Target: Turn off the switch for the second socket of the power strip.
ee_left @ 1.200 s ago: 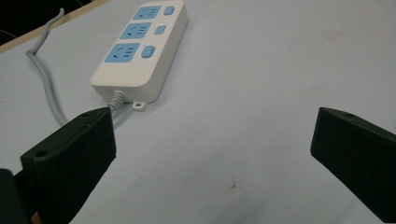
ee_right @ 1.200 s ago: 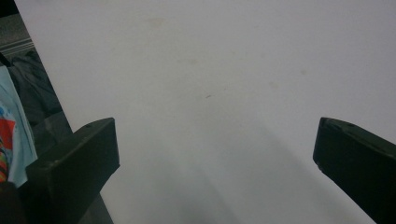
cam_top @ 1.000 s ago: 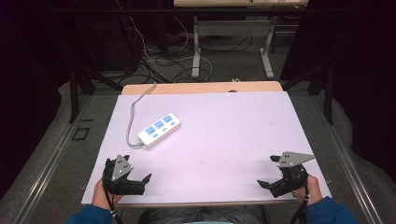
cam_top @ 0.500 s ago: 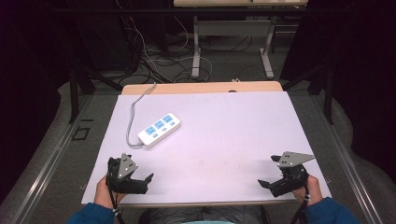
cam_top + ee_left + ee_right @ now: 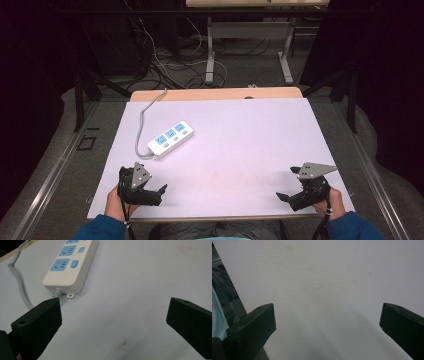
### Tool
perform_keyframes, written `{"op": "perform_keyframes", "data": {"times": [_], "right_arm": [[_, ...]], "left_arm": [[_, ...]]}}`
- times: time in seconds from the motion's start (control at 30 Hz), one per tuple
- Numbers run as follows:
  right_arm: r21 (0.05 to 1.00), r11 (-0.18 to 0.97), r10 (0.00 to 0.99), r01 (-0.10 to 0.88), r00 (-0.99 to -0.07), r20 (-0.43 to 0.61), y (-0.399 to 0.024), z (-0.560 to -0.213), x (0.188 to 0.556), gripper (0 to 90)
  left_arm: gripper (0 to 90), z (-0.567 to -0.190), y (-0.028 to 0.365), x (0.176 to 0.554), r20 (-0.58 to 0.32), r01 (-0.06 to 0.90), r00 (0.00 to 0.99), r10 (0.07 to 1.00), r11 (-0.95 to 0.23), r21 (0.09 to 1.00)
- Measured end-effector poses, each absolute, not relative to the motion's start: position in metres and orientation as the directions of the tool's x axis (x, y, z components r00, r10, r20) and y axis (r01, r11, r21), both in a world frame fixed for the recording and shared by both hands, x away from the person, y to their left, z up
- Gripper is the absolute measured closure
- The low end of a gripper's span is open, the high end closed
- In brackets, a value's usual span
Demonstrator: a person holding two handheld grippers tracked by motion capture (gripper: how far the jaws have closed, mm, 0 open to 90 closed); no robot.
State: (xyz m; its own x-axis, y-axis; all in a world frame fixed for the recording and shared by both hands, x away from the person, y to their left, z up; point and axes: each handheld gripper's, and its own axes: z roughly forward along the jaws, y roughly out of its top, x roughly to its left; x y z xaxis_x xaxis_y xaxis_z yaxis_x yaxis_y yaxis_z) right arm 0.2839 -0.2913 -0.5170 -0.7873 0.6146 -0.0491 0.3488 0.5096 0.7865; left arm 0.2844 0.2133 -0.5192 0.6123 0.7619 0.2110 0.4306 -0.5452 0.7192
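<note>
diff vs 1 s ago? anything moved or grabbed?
Only the left gripper moved: it slid slightly right along the table's near edge and turned a little. Nothing was grabbed or released; both grippers stay open. The right gripper and the power strip with its cord stayed put.

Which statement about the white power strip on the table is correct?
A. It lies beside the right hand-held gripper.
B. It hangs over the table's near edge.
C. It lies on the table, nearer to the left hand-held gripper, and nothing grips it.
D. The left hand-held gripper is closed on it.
C: the power strip lies flat on the table, just ahead of the left hand-held gripper, whose jaws stand wide apart.
</note>
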Motion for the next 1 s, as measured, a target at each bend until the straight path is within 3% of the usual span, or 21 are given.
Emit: {"op": "perform_keyframes", "data": {"times": [1.0], "right_arm": [[0.77,0.527,0.62,0.36,-0.783,-0.058,-0.291,-0.518,0.285,0.0]], "left_arm": [[0.0,-0.527,0.202,0.332,0.186,0.457,0.612,0.768,-0.536,0.71]]}}
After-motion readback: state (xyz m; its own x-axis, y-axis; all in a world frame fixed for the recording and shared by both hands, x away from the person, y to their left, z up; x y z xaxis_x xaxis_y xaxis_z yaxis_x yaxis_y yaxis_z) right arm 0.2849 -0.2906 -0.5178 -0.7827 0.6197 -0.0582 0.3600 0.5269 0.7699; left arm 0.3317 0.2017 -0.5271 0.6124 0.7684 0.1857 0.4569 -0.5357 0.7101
